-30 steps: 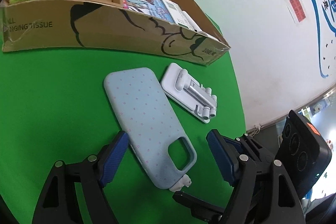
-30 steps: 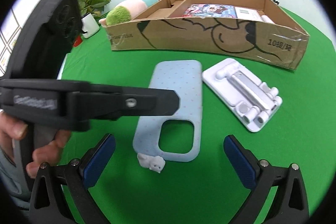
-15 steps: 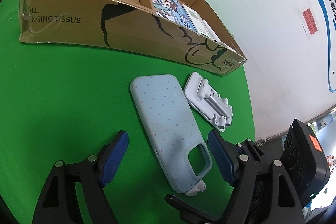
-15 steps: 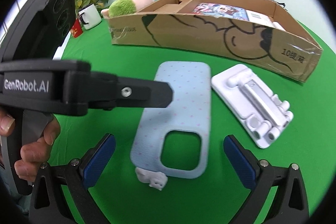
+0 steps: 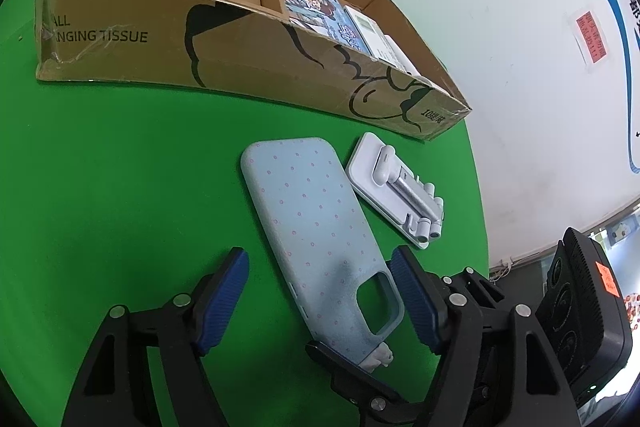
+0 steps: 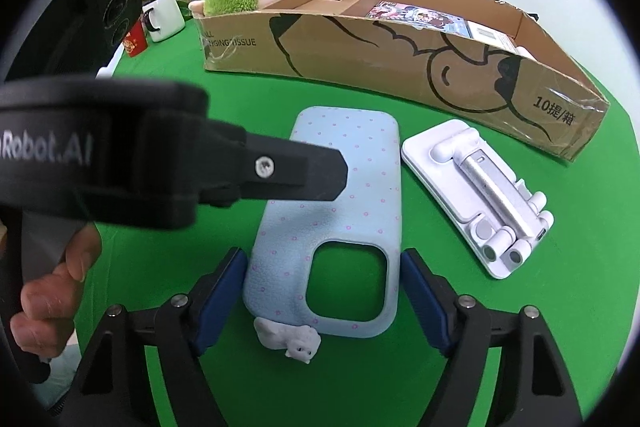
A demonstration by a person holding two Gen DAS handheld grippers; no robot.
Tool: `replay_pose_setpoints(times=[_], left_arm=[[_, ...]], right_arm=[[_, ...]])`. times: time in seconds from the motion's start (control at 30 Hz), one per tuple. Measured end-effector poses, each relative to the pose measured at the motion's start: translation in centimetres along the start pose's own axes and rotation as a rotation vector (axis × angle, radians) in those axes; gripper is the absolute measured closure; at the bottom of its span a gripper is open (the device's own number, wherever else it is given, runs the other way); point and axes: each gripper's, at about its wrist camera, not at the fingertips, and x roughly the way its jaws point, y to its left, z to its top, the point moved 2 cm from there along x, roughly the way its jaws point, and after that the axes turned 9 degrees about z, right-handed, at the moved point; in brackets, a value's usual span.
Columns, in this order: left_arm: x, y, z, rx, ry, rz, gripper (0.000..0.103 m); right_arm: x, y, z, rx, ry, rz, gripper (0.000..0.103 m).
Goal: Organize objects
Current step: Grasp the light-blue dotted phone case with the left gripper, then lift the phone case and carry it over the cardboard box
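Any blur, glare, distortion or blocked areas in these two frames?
Both views: sharp, evenly lit, strong fisheye bending the cardboard box edge. Left wrist: soft gripper shadow on the phone case. Right wrist: the left gripper body blocks the left side, covering part of the case.

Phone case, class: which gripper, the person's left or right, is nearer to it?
Right. The right gripper has its open fingers astride the camera-cutout end of the phone case. The left gripper hangs above and beside it, also open.
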Motion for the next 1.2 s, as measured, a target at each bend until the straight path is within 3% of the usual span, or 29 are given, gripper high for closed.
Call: replay_pose_setpoints(times=[0.17,0.37,0.53,0.67,1.0,1.2], left_arm=[[0.3,-0.4,-0.3,0.002,0.011,0.007,0.046],[0.3,-0.2,-0.3,0.007,0.012,0.052,0.071],[0.2,-0.1,-0.4,0.013,0.011,0.067,0.073],[-0.9,-0.5,-0.3,0.031,-0.033,0.068,0.074],[-5.6,-4.0,2.1,0.146,-0.172,0.125,0.076],[-7.4,-6.3,4.8,0.207,-0.221,0.118,0.076]], right_arm=[[0.0,0.0,0.2,0.028,-0.004,0.046,0.025],[-0.5,-0.8,0.3,0.093,-0.009,0.11,0.025],[-0.5,-0.3,0.3,0.085,-0.012,0.099,0.026],[-0.8,-0.1,0.5,0.078,-0.036,0.093,0.026],[-3.9,0.6,2.8,0.037,-0.189,0.067,0.026],[-5.9,-0.1,5.3,0.037,-0.263,0.043,0.026]])
